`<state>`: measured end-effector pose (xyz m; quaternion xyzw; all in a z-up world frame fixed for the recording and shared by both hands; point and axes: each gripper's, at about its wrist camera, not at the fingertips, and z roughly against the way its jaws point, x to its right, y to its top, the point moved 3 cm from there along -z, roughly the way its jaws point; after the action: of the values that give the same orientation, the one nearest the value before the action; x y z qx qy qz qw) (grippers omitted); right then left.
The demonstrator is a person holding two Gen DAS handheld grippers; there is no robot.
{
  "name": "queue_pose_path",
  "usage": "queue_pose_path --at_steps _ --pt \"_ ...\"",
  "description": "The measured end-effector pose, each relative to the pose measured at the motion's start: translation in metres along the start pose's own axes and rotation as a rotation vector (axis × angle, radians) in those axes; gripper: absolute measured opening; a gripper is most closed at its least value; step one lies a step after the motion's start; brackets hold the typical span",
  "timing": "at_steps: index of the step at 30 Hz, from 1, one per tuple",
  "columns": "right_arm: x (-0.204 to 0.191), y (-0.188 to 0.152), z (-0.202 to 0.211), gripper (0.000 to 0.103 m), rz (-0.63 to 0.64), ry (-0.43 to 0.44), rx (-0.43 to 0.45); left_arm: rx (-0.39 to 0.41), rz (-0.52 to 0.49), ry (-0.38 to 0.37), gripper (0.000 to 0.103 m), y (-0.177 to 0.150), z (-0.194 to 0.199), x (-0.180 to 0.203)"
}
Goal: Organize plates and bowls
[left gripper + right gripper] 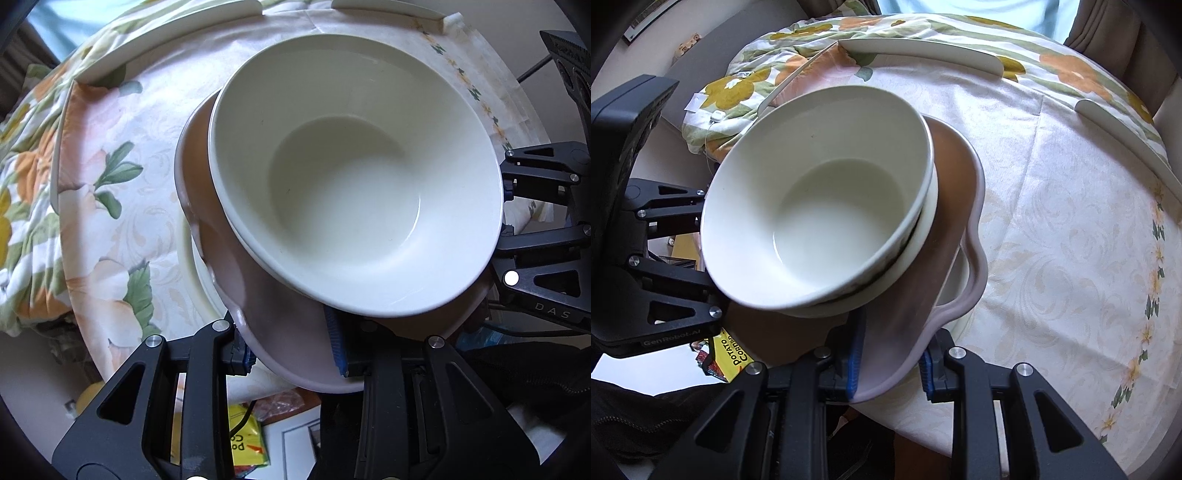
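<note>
left gripper (291, 354) and right gripper (890, 363) both clenched on wavy-rimmed mauve plate (960, 206) carrying stacked white bowls (820, 221); carrying step; next, lower level onto desk (1071, 221).

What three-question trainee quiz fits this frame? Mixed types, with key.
1. True or false: the left gripper and the right gripper both grip the plate.
2. How many bowls are stacked on the plate? A) one B) two C) four
3. Fill in: the top bowl contains ___.

Key: 1 true; 2 B; 3 nothing.
</note>
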<state>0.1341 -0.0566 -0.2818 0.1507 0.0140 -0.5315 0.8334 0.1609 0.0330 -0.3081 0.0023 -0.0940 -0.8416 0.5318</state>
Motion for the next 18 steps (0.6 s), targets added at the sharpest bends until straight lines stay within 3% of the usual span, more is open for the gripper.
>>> queue_pose_path --at_steps 7,10,13,15,18 --pt "0.002 0.005 0.0 0.024 -0.032 0.016 -0.059 -0.086 0.016 -0.009 0.028 0.003 -0.004 -0.001" --pt "0.002 0.007 0.0 0.024 -0.051 0.018 -0.08 -0.115 0.024 -0.028 0.035 0.006 -0.005 0.001" --pt "0.001 0.008 0.0 0.024 -0.058 0.016 -0.098 -0.115 0.035 -0.055 0.057 0.011 -0.003 0.006" --pt "0.001 0.009 0.0 0.025 -0.061 0.015 -0.107 -0.093 0.014 -0.045 0.08 0.015 0.003 0.012" --pt "0.001 0.009 0.003 0.026 -0.068 0.018 -0.115 -0.09 -0.016 -0.016 0.081 0.018 0.007 0.016"
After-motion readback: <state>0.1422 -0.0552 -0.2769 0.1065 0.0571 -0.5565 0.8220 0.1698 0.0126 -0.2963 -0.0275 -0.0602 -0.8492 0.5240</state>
